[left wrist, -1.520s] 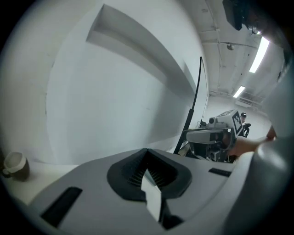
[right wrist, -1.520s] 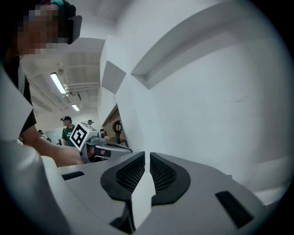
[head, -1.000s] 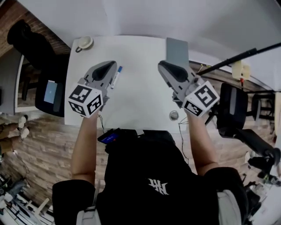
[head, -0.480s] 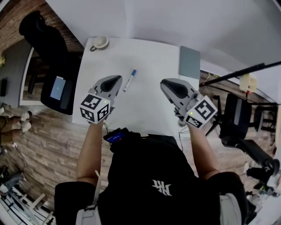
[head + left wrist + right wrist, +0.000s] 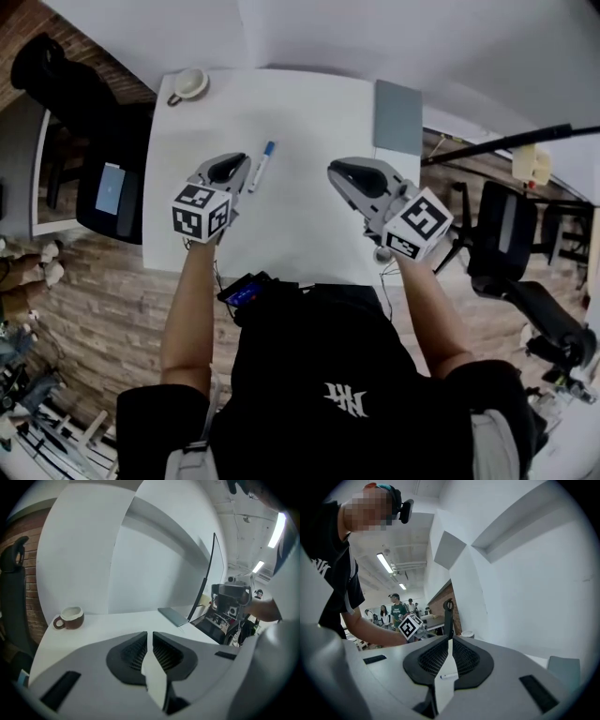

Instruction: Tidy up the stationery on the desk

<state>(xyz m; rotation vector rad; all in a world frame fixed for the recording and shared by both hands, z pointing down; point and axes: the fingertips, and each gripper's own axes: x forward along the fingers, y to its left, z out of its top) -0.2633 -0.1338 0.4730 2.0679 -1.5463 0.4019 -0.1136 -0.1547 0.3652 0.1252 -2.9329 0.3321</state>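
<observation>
Status: tidying not yet started. White marker pen with blue cap (image 5: 262, 165) lies loose on the white table (image 5: 300, 225), just beside the left hand-held gripper (image 5: 239, 161).

- Left hand-held gripper: jaws just opening, slim gap, nothing between.
- Right hand-held gripper (image 5: 334, 171): jaws pressed together, empty.

Surroundings: brown-and-white mug (image 5: 190, 82) at the far corner, flat grey slab (image 5: 397, 116) at the right edge. Neither obstructs the pen.

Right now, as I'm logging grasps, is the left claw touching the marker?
Apart. The head view shows bare desk between the left claw and the marker; its jaws, just opening, hold nothing in the left gripper view.
</observation>
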